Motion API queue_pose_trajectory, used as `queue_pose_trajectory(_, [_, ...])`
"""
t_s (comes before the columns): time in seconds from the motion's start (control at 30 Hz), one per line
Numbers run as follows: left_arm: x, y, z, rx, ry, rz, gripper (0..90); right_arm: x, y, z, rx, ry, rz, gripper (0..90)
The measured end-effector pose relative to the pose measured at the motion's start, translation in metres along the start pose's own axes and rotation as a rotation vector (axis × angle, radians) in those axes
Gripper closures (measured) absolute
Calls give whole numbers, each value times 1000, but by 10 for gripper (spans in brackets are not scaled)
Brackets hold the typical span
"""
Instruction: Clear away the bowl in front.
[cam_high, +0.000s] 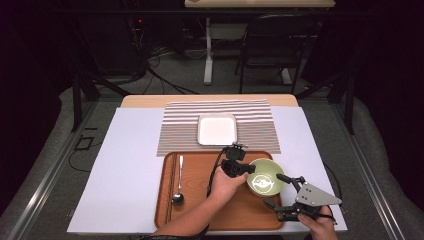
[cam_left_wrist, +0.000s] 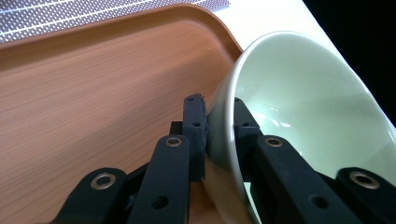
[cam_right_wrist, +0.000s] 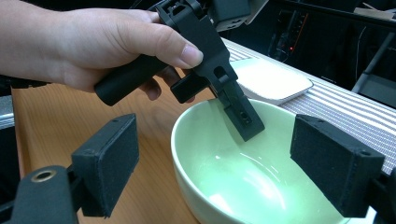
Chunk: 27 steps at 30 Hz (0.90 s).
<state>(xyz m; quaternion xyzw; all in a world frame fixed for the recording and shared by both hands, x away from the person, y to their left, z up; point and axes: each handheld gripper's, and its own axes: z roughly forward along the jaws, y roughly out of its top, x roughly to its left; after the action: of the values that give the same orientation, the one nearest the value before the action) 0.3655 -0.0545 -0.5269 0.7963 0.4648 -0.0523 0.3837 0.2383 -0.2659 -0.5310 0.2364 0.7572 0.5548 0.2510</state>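
A pale green bowl sits tilted at the right end of a wooden tray. My left gripper is shut on the bowl's left rim. In the left gripper view one jaw lies outside the wall and one inside, so the left gripper clamps the bowl. My right gripper is open at the bowl's near right side. In the right gripper view its wide-apart pads frame the bowl without touching it. The left gripper and the hand holding it are beyond.
A spoon and chopsticks lie along the tray's left side. A white square plate rests on a striped placemat behind the tray. A white sheet covers the table. The right table edge is close to the bowl.
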Motion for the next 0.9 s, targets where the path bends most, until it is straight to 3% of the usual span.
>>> queue_pose_trajectory(0.5, [2, -3, 5, -19, -34, -25, 780, 1, 0, 0, 3, 0, -2, 149])
queue_pose_trajectory(0.9, [6, -5, 6, -9, -69, -58, 687, 1, 0, 0, 4, -1, -2, 149])
